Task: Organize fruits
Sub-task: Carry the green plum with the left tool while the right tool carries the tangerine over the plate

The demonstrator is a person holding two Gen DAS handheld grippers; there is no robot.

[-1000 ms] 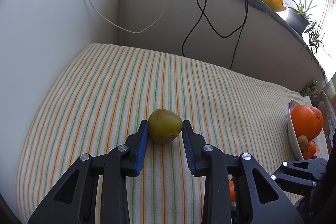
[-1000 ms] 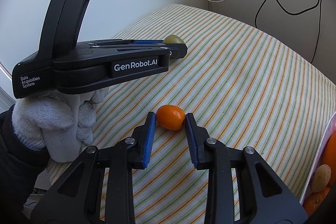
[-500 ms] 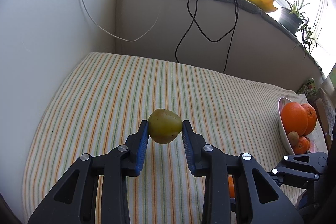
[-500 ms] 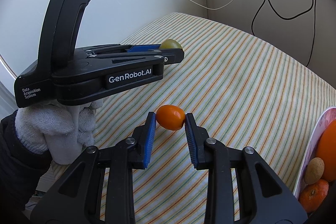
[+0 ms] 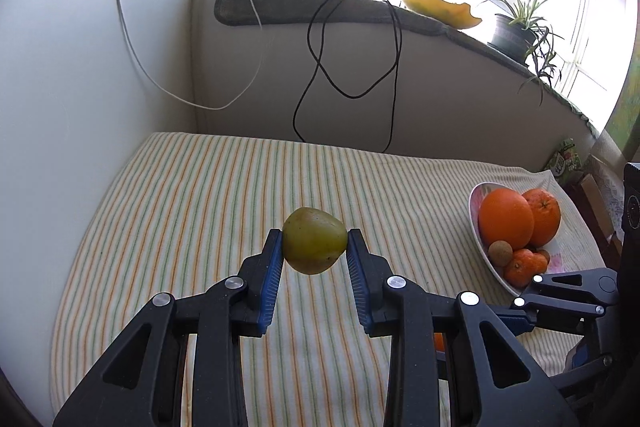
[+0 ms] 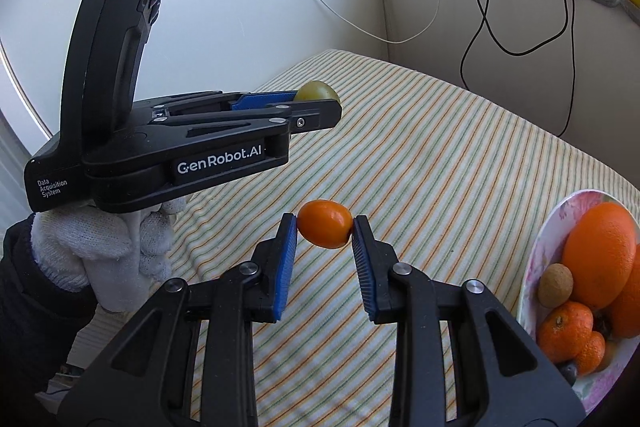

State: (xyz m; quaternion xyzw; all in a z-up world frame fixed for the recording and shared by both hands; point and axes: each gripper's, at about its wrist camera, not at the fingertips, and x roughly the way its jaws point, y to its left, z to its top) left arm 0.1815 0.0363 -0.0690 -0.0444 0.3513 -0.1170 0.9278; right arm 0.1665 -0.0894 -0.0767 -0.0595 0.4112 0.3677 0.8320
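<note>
While both fruits hang clear of the striped cloth (image 5: 200, 211) | left gripper (image 5: 315, 247) clamps green fruit (image 5: 314, 240) | right gripper (image 6: 325, 231) clamps small orange fruit (image 6: 325, 229) | bowl (image 6: 538, 255) holds several already, likely both go there next

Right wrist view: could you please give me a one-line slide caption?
Right gripper holds a kumquat above the striped cloth, fruit bowl at right.
</note>
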